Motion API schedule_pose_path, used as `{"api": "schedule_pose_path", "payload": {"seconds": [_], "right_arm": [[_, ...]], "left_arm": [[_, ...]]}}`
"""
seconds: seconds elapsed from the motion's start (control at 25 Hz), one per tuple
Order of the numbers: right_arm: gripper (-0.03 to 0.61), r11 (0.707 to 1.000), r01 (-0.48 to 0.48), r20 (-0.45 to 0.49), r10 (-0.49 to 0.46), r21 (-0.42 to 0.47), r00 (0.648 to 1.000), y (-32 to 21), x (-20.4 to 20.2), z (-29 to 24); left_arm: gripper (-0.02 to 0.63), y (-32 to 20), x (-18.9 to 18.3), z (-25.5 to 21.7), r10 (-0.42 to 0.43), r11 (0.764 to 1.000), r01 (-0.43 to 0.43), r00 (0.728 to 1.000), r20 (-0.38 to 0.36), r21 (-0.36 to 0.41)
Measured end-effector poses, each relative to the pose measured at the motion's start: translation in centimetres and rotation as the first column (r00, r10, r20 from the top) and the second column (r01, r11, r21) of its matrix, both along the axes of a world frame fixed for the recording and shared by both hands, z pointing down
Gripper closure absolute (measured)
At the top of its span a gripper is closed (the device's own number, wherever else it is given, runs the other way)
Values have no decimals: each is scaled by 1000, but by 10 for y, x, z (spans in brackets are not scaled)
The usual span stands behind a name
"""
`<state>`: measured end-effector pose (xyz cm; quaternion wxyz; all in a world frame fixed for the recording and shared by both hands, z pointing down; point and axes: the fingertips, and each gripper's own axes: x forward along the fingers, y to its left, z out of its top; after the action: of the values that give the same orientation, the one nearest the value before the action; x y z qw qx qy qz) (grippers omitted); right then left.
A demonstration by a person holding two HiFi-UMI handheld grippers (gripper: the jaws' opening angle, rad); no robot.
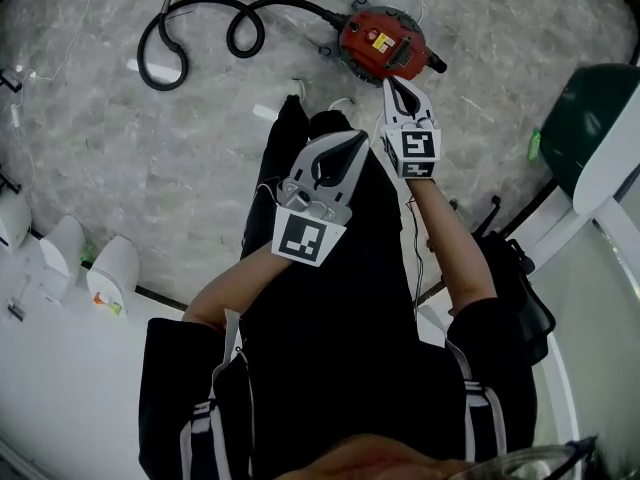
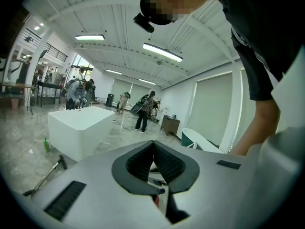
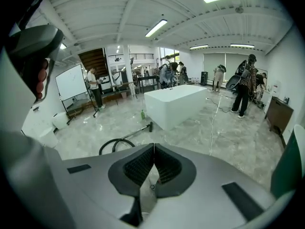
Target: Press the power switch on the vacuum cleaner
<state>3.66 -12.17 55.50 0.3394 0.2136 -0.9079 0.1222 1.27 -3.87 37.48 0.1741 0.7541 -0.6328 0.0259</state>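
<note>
left gripper (image 1: 360, 138) is nearest, tucked in front of the body at about 6 o'clock of frame centre; its own view has the jaws pressed tip to tip with nothing between them; reads as parked, since a button press needs one tool, so it's kept out of the way

right gripper (image 1: 391, 83) is next out, arm stretched toward 1 o'clock; jaws also flat against each other and empty; my read is that's deliberate: two closed tips make one blunt poker instead of a fork that straddles the switch

its tip sits at the 6 o'clock edge of the red vacuum cleaner (image 1: 382, 43); can't tell if it's touching or just short; the canister lies on the marble floor (image 1: 150, 158) at 12-1 o'clock from the person; there's a yellow-and-white patch on its top; the power switch itself is too small to pick out

black hose (image 1: 160, 84) loops off the canister toward 10 o'clock; the right gripper view shows only those loops and the wand (image 3: 138, 129) at 11 o'clock, not the canister, so aiming has to come from the head view

beyond that are a white bathtub (image 3: 176, 104) and people at the back of the room; irrelevant

judgement: approach phase, press not made yet; next is tip onto the switch and a push straight down; risk is that an off-axis shove skates the canister on the smooth floor
</note>
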Motion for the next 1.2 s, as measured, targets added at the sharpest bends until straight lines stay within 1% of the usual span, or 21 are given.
{"api": "schedule_pose_path", "payload": {"seconds": [0.12,0.24,0.36,0.44,0.64,0.76,1.04,1.2], "right_arm": [[561,1000,22,-44,-22,0,999,-4,-4,25],[561,998,42,-101,-46,-47,994,-7,-3,61],[561,993,86,-171,-99,-82,980,-5,2,97],[561,991,98,-210,-116,-92,971,-8,7,118],[561,986,125,-285,-152,-108,946,-21,11,156],[561,982,149,-301,-177,-114,937,-26,6,171],[561,982,150,-310,-180,-118,934,-39,-5,195],[561,985,145,-329,-169,-99,929,-50,-8,212]], "left_arm": [[595,6,-12,13,-37,999,37,999,-4,-30],[595,14,-23,24,-65,996,65,998,6,-63],[595,21,-26,32,-93,991,91,996,-14,-96],[595,20,-27,35,-109,989,105,994,-31,-103],[595,14,-30,43,-116,989,113,993,-33,-101],[595,12,-33,51,-130,987,125,991,-34,-105],[595,10,-41,66,-157,980,152,987,-35,-126],[595,5,-51,77,-197,972,186,978,-66,-142]]}}
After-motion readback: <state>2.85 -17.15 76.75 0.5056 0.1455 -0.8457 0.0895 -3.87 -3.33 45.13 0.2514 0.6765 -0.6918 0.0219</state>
